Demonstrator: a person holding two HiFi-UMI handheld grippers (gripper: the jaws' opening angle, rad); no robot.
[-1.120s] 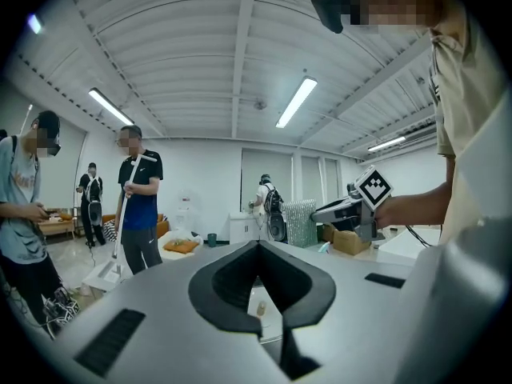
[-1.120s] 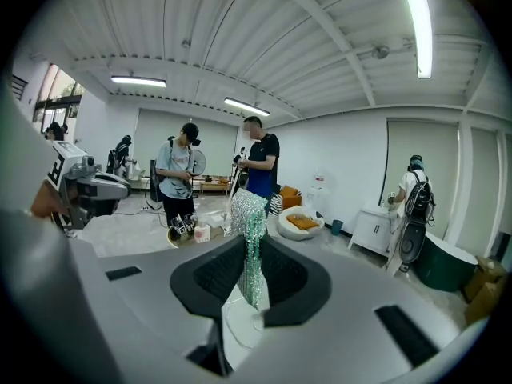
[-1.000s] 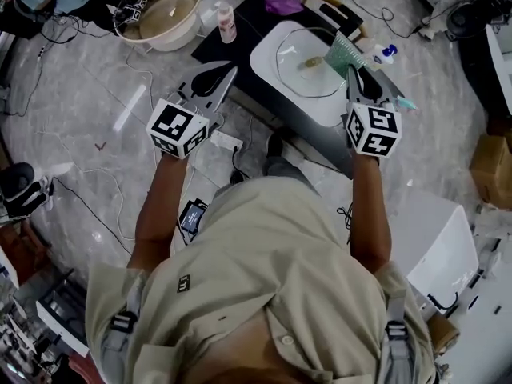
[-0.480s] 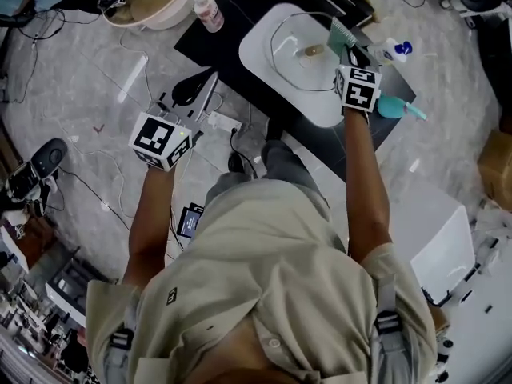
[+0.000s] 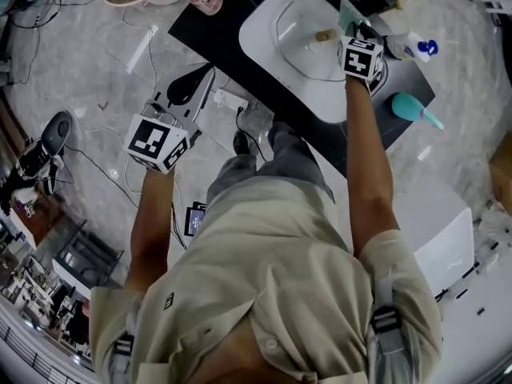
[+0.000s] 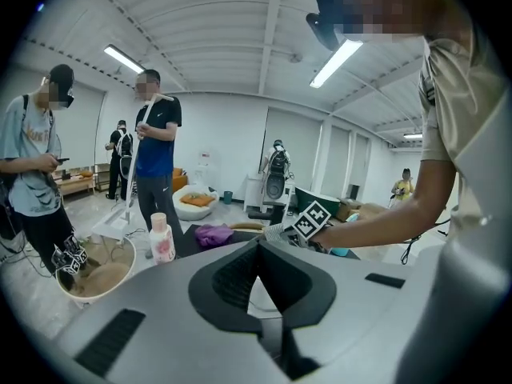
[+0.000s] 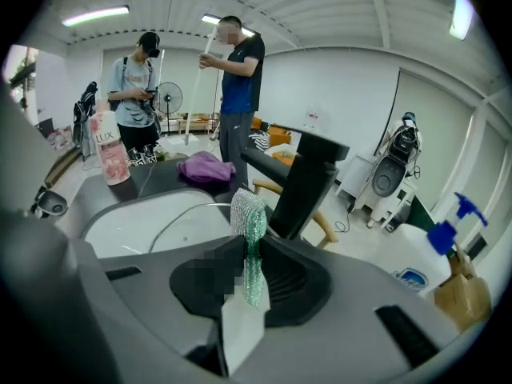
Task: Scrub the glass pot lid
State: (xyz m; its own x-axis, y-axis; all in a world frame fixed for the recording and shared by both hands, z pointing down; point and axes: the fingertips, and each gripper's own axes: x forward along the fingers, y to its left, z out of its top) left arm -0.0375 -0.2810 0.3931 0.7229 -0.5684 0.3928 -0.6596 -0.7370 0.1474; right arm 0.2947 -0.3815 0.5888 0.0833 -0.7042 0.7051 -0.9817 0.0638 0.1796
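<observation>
Far right, one right gripper [image 7: 250,253] clamps one scrubber [image 7: 246,210] by one lid [image 5: 300,45]; left gripper [image 6: 256,248] near left, jaws together, empty.

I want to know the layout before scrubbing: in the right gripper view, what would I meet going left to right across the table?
pink bottle → purple cloth → green scrub pad → spray bottle with a blue trigger
</observation>
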